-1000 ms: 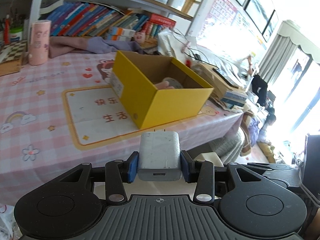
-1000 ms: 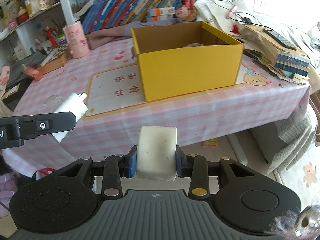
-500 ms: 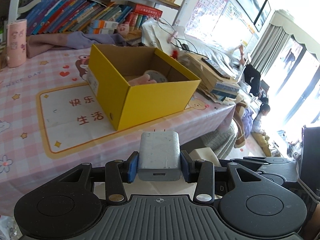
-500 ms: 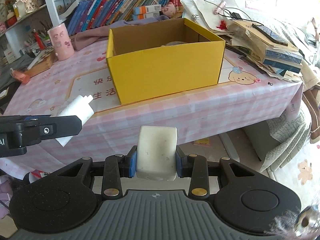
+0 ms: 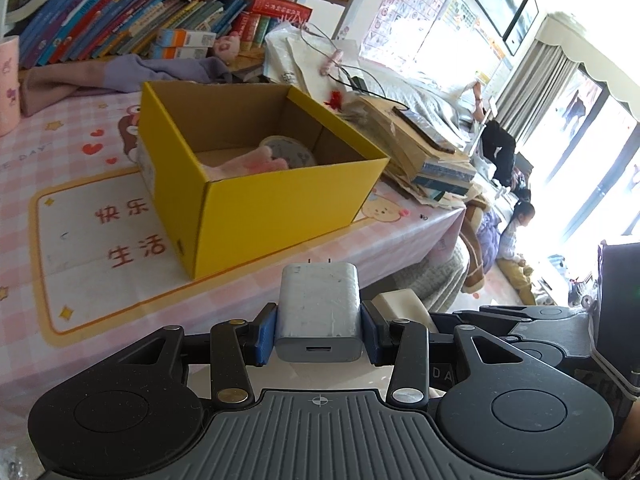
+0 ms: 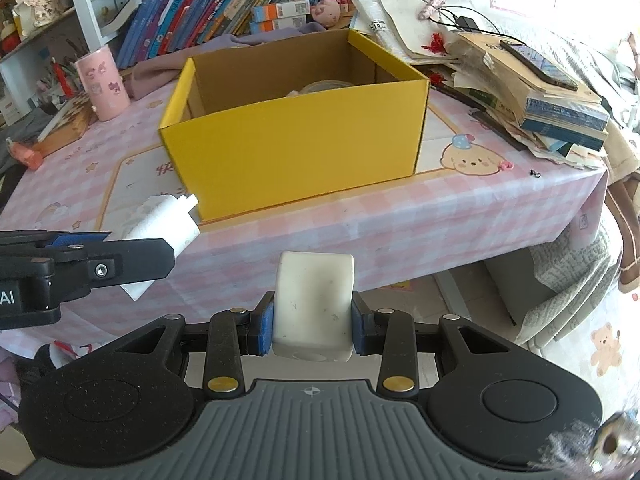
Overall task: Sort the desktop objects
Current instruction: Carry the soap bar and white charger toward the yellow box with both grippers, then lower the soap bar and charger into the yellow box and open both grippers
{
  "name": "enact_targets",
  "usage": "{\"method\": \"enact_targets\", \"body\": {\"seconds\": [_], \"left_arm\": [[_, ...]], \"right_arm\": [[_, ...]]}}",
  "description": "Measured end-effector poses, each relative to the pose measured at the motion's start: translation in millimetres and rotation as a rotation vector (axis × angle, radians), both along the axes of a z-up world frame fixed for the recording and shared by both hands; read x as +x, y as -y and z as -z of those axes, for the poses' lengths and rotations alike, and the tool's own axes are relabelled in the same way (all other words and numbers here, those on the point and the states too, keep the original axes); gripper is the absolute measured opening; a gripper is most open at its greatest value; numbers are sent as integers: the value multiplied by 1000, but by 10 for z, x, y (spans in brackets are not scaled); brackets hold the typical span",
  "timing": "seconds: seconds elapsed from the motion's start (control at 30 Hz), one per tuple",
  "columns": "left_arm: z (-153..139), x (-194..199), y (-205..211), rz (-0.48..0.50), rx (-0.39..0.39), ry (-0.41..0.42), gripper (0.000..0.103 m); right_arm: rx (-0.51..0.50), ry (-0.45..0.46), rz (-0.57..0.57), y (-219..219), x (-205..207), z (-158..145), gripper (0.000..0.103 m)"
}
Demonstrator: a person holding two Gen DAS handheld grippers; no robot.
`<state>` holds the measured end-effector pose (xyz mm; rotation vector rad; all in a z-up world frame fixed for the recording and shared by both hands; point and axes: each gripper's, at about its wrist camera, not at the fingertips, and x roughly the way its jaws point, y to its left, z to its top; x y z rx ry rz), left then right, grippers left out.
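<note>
Before the yellow box (image 5: 256, 184) — left jaws clamp a charger (image 5: 319, 312), right jaws a white block (image 6: 313, 306).

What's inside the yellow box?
In the yellow box you can see something soft and pink and a round roll that looks like tape behind it. The near wall covers the rest of the bottom, so anything else down there is hidden.
</note>
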<state>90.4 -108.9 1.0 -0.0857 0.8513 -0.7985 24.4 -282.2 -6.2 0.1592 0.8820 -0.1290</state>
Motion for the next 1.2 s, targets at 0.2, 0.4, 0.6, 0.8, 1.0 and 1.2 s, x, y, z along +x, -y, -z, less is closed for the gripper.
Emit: {"method": "enact_targets", "body": {"seconds": [0.2, 0.4, 0.6, 0.8, 1.0, 1.2], "left_arm": [[3, 114, 227, 5, -16, 5, 42], [-110, 216, 421, -14, -39, 48, 42], [-286, 358, 560, -58, -44, 111, 42], [-387, 546, 639, -128, -14, 160, 42], [-399, 747, 721, -223, 12, 170, 42], [-288, 980, 819, -264, 89, 166, 42]], "right_arm": [[-16, 10, 4, 216, 127, -24, 33], [-17, 36, -8, 443, 275, -94, 33], [-7, 104, -35, 635, 474, -274, 33], [-11, 183, -90, 792, 751, -445, 33], [-3, 236, -145, 923, 1089, -520, 33], [-6, 247, -224, 905, 1416, -454, 33]]}}
